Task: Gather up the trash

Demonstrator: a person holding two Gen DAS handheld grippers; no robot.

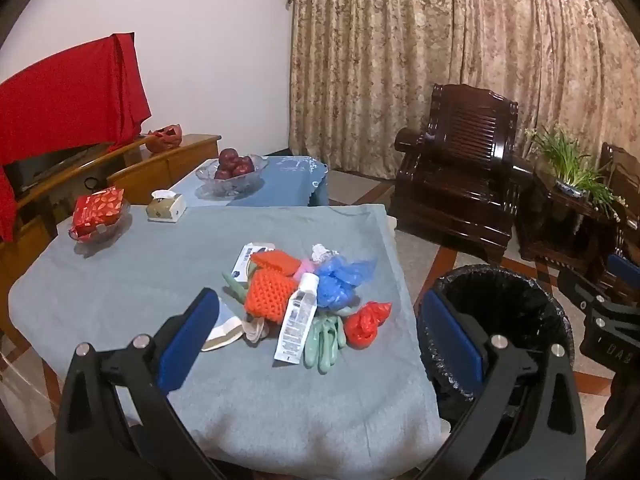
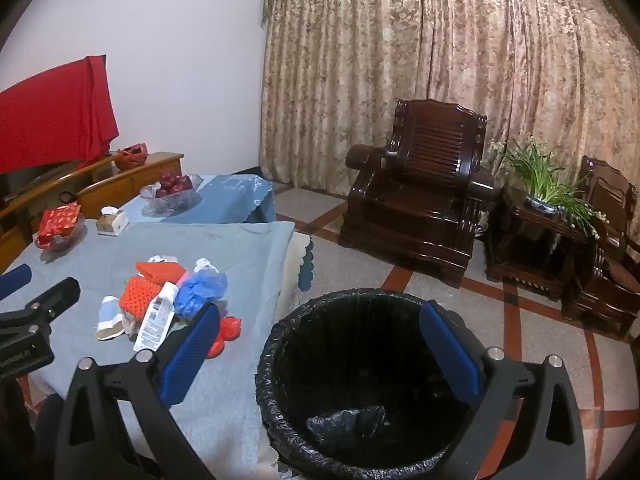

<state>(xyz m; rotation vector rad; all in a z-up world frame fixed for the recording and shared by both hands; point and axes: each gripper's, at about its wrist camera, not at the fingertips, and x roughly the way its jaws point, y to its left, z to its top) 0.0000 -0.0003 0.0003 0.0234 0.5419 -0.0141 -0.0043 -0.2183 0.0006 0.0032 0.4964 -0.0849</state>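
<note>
I hold both claws wide apart and empty. The left gripper hangs over the near edge of the table, aimed down at the trash pile. The right gripper hangs over the mouth of the bin, which stands on the floor just right of the table.

Step in hand: none of the pile is gripped yet, so I judge this to be the approach before a first pick. The bin holds only its black liner, with loose liner folds at the bottom.

Location of the trash: mid-table, toward its right edge. The pile consists of an orange foam net, a white tube lying across it, a blue plastic bag, a red bag nearest the bin, green gloves and a paper scrap at the near left.

Next move: lower one claw onto a single outlying item. The red bag or the tube looks easiest. The jaws must straddle it before closing.

Obstructions: the items overlap, so one lift may drag others. The grey cloth may bunch between the pads. The tissue box, the candy dish and the fruit bowl stand far left, well apart from the pile.
</note>
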